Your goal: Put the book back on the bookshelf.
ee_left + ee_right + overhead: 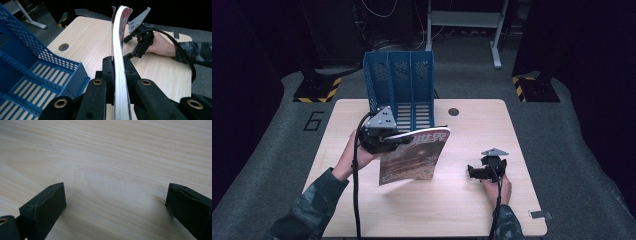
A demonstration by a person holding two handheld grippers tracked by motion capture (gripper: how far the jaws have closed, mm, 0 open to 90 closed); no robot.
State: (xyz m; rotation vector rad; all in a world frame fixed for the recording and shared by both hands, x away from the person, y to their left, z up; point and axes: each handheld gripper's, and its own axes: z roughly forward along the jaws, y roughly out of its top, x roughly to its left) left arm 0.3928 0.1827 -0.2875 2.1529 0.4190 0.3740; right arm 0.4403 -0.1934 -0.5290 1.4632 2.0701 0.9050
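Tabletop of pale wood (462, 210) is seen from the high view, with a small round hole (454, 111) near its far edge. At the far left part of the table a blue file rack (399, 85) is stood upright, its perforated dividers forming slots that open toward the person; in the left gripper view its slotted floor (37, 82) is seen just to the left of the jaws.

Next in size, a magazine (414, 155) is held up off the table just in front of the rack, tilted, with its reddish-brown cover turned toward the camera. It is pinched by the left gripper (384, 140), whose jaws are pressed together on the stack of pages; in the left gripper view the white page edges (119, 75) are seen clamped edge-on between the two black pads.

Well apart, at the right side of the table, the right gripper (479, 171) is rested low on the wood in the person's right hand (498, 189). Its jaws are spread wide, and nothing but bare tabletop is shown between them in the right gripper view.
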